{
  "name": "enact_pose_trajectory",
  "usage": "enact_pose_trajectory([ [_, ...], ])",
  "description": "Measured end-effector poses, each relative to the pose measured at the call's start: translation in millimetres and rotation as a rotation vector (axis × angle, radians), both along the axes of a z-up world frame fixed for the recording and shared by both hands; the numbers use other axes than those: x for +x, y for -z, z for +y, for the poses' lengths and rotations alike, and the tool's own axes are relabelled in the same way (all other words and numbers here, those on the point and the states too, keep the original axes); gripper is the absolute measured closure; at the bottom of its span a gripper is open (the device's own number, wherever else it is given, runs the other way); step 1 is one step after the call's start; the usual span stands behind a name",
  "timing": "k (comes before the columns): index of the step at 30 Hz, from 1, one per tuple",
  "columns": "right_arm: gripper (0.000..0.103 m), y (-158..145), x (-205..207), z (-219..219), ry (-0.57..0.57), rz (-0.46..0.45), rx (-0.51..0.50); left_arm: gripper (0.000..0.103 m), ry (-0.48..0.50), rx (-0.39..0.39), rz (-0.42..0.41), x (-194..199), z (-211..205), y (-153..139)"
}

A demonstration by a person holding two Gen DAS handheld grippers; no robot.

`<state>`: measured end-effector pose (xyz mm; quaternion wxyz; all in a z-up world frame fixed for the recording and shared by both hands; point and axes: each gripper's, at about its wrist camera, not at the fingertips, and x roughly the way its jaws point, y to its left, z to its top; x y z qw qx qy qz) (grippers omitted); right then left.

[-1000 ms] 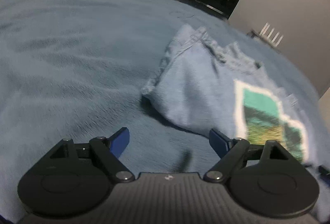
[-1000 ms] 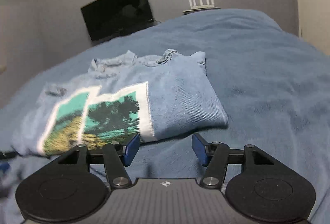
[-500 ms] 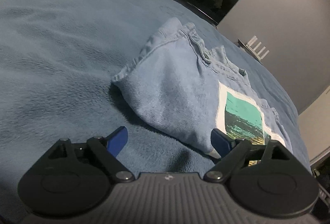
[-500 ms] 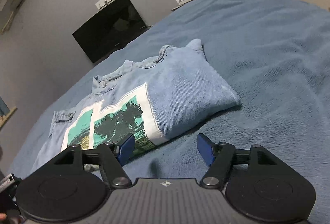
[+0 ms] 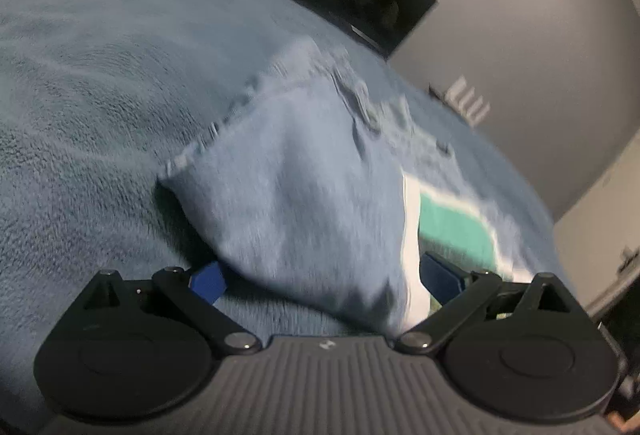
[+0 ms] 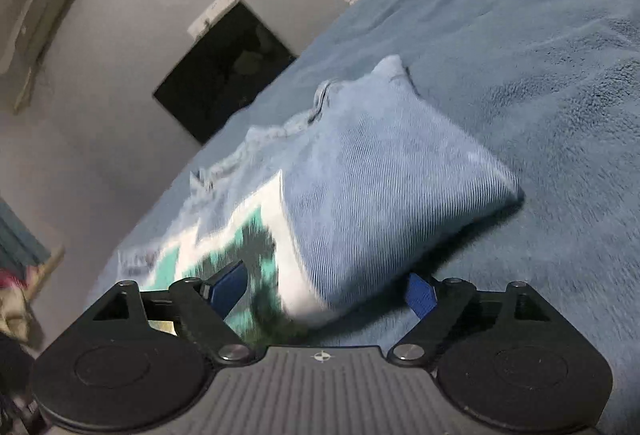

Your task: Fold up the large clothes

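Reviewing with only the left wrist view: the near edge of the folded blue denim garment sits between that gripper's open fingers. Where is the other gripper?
Observer: The right gripper is open too, its fingers straddling the near edge of the denim garment.
Operator: Which part is it at?
Observer: The end with a plain folded corner lying on the blue blanket.
Operator: Anything beyond the bed there?
Observer: A wall-mounted unit high on the wall, hidden from your view.

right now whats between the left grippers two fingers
The near folded edge of the denim jacket fills the gap of the open left gripper, seen in the left wrist view.
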<state>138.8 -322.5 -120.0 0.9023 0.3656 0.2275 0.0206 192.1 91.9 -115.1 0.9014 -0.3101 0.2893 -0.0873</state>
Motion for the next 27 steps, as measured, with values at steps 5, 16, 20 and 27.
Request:
enact_pose_trajectory([
  [5, 0.019, 9, 13, -16, 0.035, -0.026, 0.107, 0.005, -0.074, -0.106, -0.027, 15, 12, 6],
  [16, 0.055, -6, 19, -15, 0.160, -0.037, 0.172, 0.079, -0.166, -0.210, 0.041, 27, 29, 5],
  [20, 0.063, 16, 27, -36, 0.147, -0.015, 0.263, 0.084, -0.160, -0.253, 0.043, 24, 32, 7],
  [27, 0.079, -22, 1, -21, 0.117, -0.057, 0.157, 0.097, -0.162, -0.199, 0.019, -9, 36, -25],
])
